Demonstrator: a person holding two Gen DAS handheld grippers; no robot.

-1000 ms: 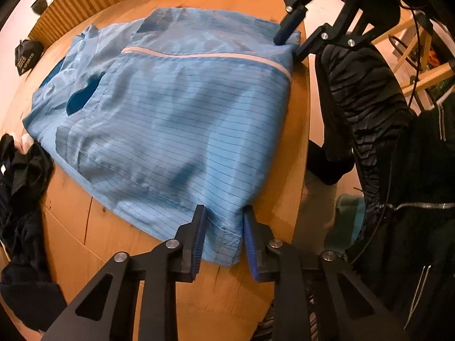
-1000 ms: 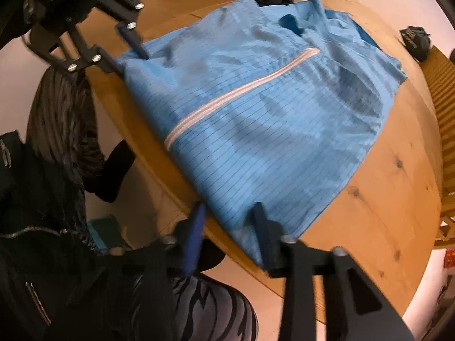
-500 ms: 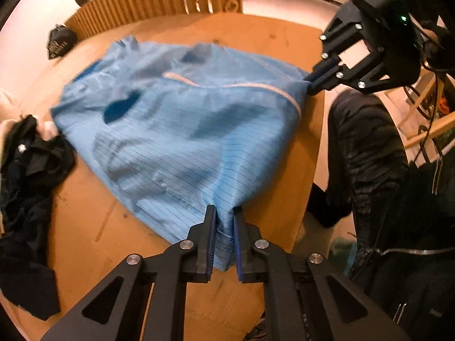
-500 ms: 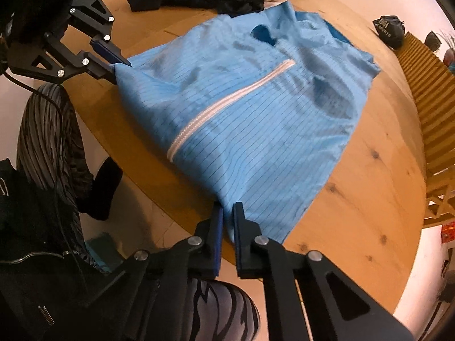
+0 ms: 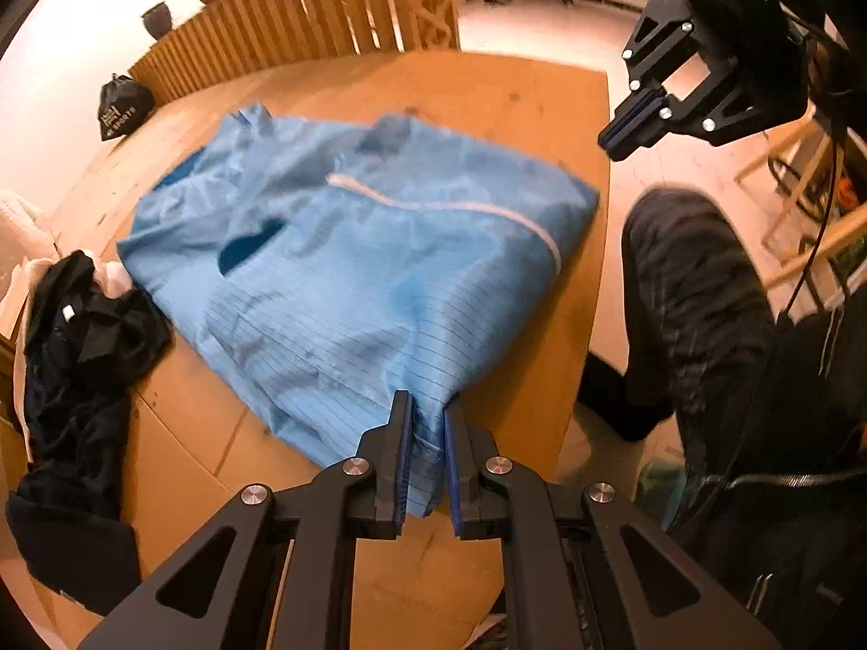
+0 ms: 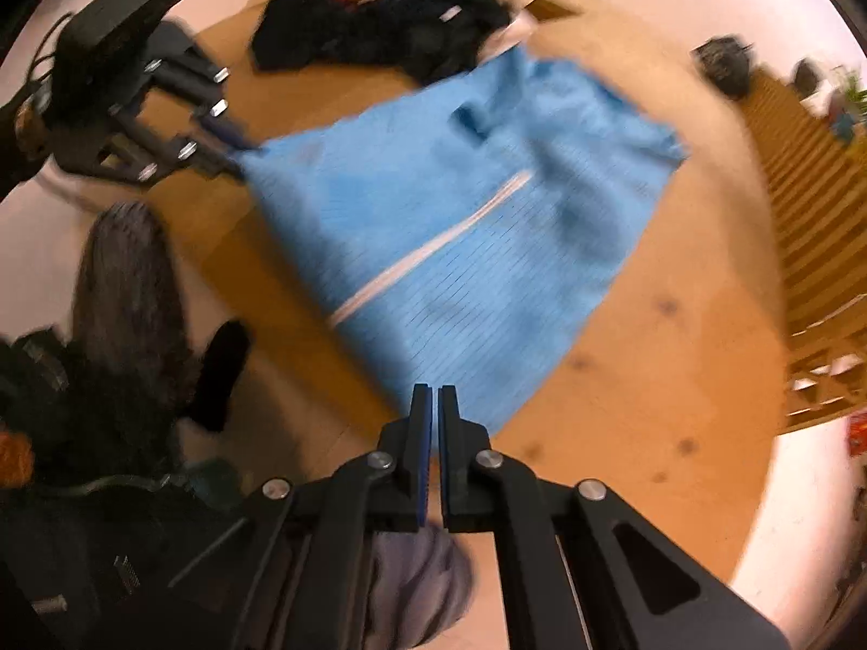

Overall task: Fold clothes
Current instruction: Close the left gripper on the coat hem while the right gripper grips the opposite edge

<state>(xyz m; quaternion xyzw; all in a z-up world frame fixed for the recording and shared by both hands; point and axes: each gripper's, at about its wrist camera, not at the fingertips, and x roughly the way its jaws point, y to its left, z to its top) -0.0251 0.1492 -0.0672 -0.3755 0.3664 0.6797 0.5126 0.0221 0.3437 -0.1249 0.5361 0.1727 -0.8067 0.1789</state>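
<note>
A light blue pinstriped garment [image 5: 379, 281] with a white zipper [image 5: 460, 208] lies spread on the round wooden table [image 5: 487, 86]. My left gripper [image 5: 428, 406] is shut on its near hem corner, and the cloth bunches between the pads. The right wrist view shows that left gripper [image 6: 238, 154] pulling the garment [image 6: 460, 227] to a point. My right gripper [image 6: 433, 390] is shut just above the other hem corner. In the left wrist view the right gripper [image 5: 604, 143] hangs above the table edge, with bare wood between its tips and the cloth.
A heap of dark clothes [image 5: 81, 352] lies against the garment's far side, with white cloth behind it. A slatted wooden fence [image 5: 298, 21] and a black bag [image 5: 122, 111] stand beyond the table. A person's dark striped leg [image 5: 693, 298] is beside the table edge.
Both grippers went from open around the hem corners to shut. Both then rose; the left one lifted its corner, while the right one came up away from the cloth.
</note>
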